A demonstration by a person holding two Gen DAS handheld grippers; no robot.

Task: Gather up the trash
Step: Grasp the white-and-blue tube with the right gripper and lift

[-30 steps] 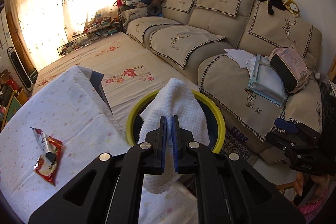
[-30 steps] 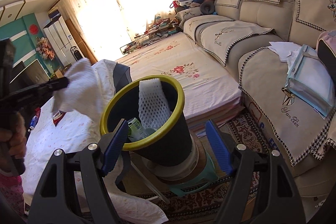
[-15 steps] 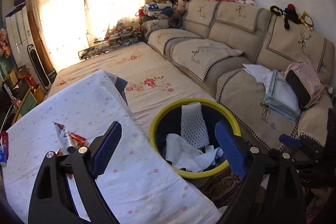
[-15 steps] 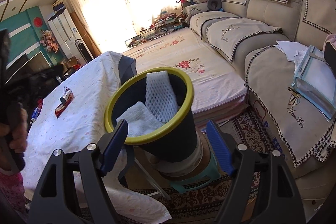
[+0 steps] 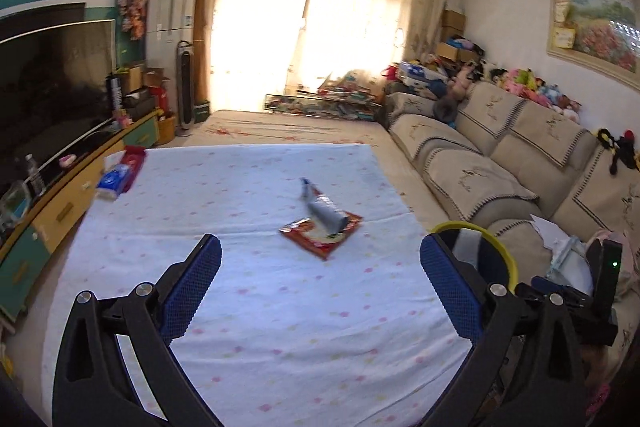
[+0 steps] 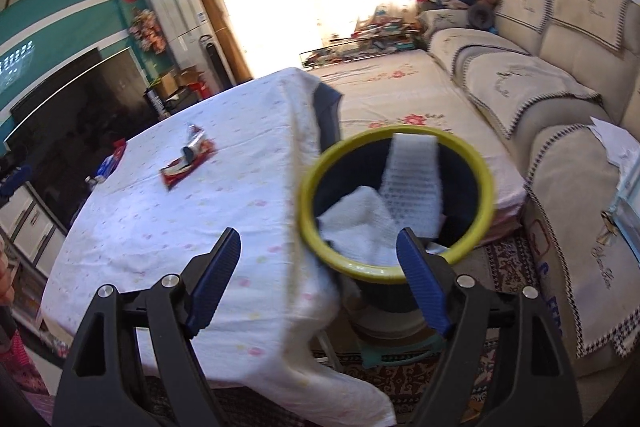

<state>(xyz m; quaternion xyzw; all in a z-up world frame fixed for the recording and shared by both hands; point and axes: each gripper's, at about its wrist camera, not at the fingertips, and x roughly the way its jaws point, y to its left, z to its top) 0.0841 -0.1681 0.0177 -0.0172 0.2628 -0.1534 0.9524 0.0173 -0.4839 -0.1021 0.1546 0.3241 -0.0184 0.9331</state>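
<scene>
A red snack wrapper [image 5: 321,231] lies on the white dotted tablecloth [image 5: 280,307], with a crumpled silver wrapper [image 5: 324,209] on top of it; both also show in the right wrist view [image 6: 187,161]. My left gripper [image 5: 318,251] is open and empty above the table, just short of the wrappers. The dark bin with a yellow rim [image 6: 394,199] stands by the table's right edge and holds a white paper towel [image 6: 360,227] and white foam netting [image 6: 412,179]. My right gripper [image 6: 320,239] is open and empty, just in front of the bin.
A blue tissue pack [image 5: 114,179] and a red box [image 5: 134,159] lie at the table's far left. A TV [image 5: 48,87] on a cabinet stands at the left, a beige sofa [image 5: 500,155] at the right, a flowered mattress [image 6: 400,87] beyond the table.
My left gripper opened and dropped the white paper towel into the bin, then swung left over the table toward the wrappers. My right gripper shifted a little left of the bin.
</scene>
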